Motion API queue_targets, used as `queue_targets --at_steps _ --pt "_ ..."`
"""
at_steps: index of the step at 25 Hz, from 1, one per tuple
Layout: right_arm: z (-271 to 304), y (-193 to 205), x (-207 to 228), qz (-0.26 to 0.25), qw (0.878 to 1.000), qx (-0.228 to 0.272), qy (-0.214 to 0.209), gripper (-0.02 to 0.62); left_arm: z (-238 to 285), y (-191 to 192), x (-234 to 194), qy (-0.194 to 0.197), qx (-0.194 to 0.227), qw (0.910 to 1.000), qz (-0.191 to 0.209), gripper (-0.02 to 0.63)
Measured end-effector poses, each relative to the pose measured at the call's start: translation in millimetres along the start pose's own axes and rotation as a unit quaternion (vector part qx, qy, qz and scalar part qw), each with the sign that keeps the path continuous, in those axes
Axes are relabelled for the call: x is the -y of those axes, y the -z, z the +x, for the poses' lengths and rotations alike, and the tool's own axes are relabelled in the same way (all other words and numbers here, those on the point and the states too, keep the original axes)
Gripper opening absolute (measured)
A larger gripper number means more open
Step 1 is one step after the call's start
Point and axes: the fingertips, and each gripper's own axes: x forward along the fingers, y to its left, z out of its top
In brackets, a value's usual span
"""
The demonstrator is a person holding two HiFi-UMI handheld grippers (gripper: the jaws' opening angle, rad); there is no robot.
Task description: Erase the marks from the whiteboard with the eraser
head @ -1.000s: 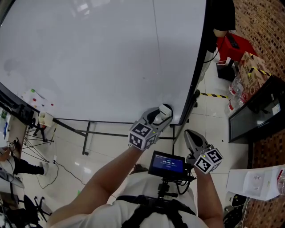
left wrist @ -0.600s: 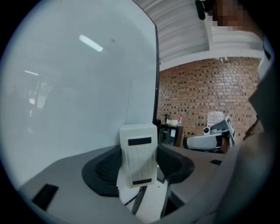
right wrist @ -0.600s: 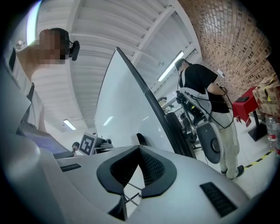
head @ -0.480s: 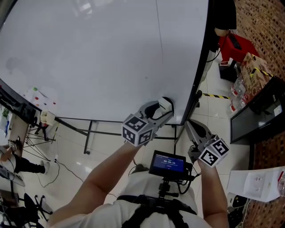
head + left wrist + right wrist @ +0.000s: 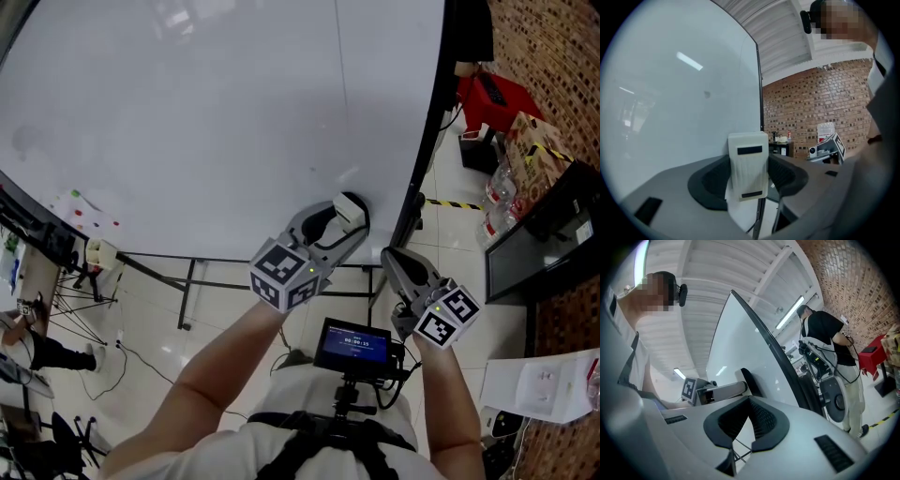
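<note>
Left claw (image 5: 343, 223) grips the white eraser (image 5: 748, 171), nudging it toward 1 o'clock at the whiteboard's (image 5: 206, 122) 5 o'clock corner. No bold marks show there, so wiping looks nearly done. Right claw (image 5: 394, 262) hangs closed, empty.

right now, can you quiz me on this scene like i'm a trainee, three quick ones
1. True or false: the right tongs hold the eraser.
2. In the head view, the eraser is nearest which part of the whiteboard? A top left, B centre, C lower right.
3. Fill in: in the left gripper view, the wall past the whiteboard's edge is made of ___.
Key: 1 false, the left tongs hold it; 2 C; 3 brick.
</note>
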Motion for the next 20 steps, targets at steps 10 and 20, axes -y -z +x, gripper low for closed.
queue_targets --at_steps 10,20 --pt "4 -1 5 0.007 1.0 0.0 0.004 0.015 5 14 1 -0.003 -0.068 0.9929 0.097 0.268" --pt "-3 -2 12 0.029 0.999 0.014 0.003 0.015 -7 -56 2 -0.128 -0.012 0.9529 0.275 0.264"
